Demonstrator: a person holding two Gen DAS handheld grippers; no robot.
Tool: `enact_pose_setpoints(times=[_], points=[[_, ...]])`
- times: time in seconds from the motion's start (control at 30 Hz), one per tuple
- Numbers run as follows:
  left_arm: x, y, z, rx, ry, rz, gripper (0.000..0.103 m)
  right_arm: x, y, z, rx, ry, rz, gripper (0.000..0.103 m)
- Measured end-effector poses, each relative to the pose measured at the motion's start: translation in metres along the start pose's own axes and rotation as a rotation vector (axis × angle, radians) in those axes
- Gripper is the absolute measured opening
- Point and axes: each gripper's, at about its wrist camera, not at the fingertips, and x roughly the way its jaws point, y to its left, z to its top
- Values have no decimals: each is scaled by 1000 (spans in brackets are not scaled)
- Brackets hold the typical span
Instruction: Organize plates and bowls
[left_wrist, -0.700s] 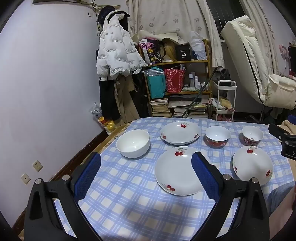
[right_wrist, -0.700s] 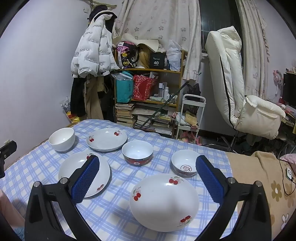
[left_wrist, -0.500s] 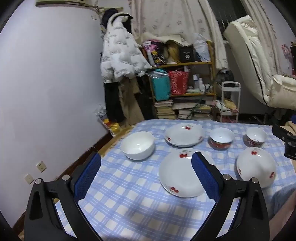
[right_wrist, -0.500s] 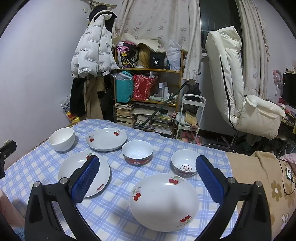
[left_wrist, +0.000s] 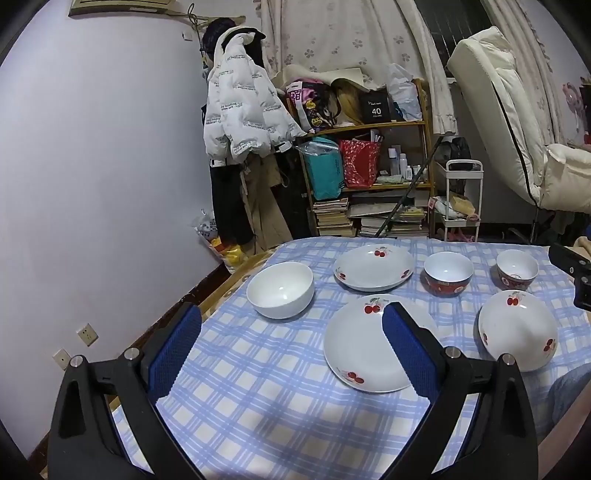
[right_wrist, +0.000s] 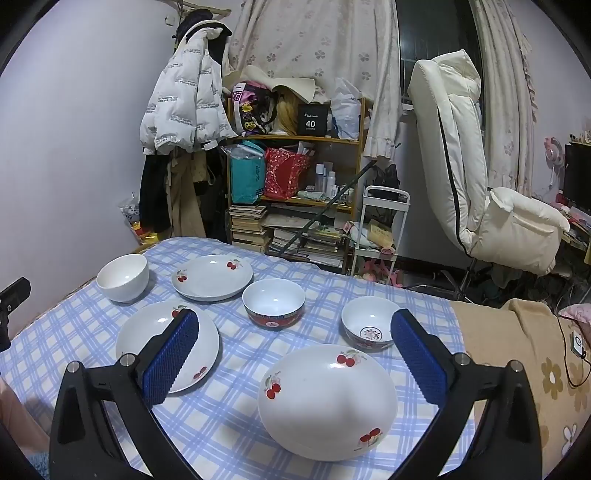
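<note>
Since the earlier frames the left gripper (left_wrist: 291, 347) has drifted back slightly; the right gripper (right_wrist: 293, 350) is unmoved. Both gape wide, holding nothing. Left to right: white bowl (left_wrist: 280, 289), two cherry plates (left_wrist: 364, 343), two red-rimmed bowls (right_wrist: 273, 302), overturned cherry plate (right_wrist: 327, 400) nearest.

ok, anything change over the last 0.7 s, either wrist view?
Only the left tool drifted: its view swung left, then back, ending slightly closer to the white bowl. Nothing gripped or released. Right tool steady; both open and empty, dishes unmoved on the checked cloth.
</note>
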Motion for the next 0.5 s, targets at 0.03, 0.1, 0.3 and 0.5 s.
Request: enact_pose_setpoints(times=[0.03, 0.1, 0.3, 0.5], points=[[0, 0, 0, 1, 1, -2, 97, 0, 0, 0, 0, 1, 0, 103], [0, 0, 0, 2, 1, -4, 97, 0, 0, 0, 0, 1, 0, 103], [-1, -4, -1, 0, 7, -7, 97, 1, 0, 0, 1, 2, 0, 103], [-1, -6, -2, 3, 5, -7, 97, 2, 0, 0, 1, 3, 0, 103]])
